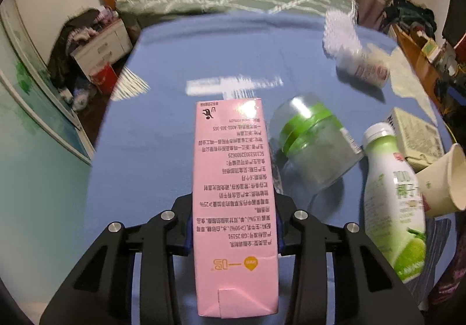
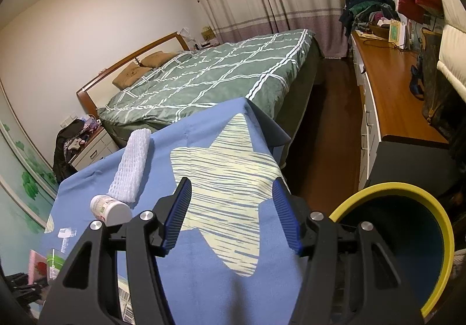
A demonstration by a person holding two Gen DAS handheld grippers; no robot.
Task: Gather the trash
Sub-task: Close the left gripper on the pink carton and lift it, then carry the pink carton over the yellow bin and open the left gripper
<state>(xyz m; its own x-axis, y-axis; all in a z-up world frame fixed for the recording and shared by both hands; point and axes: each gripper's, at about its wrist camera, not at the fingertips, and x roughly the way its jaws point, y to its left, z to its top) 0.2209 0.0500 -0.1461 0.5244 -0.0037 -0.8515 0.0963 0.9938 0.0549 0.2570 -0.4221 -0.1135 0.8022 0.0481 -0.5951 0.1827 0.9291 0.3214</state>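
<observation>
My left gripper [image 1: 234,226] is shut on a pink milk carton [image 1: 233,194] and holds it above the blue tablecloth [image 1: 163,136]. To its right lie a clear bottle with a green band [image 1: 311,147], a green-and-white drink bottle [image 1: 393,208], a paper cup [image 1: 442,179], a small box [image 1: 419,133], a white yogurt bottle [image 1: 364,66] and white foam netting [image 1: 340,31]. My right gripper [image 2: 233,214] is open and empty above the cloth's star pattern [image 2: 227,185]. A yellow-rimmed bin [image 2: 407,237] stands at its right, off the table edge.
A bed with a green checked quilt [image 2: 215,74] lies behind the table. A wooden desk [image 2: 390,72] runs along the right wall. A nightstand with clothes [image 2: 87,144] stands at the left. The yogurt bottle [image 2: 110,208] and foam netting [image 2: 134,162] show left of my right gripper.
</observation>
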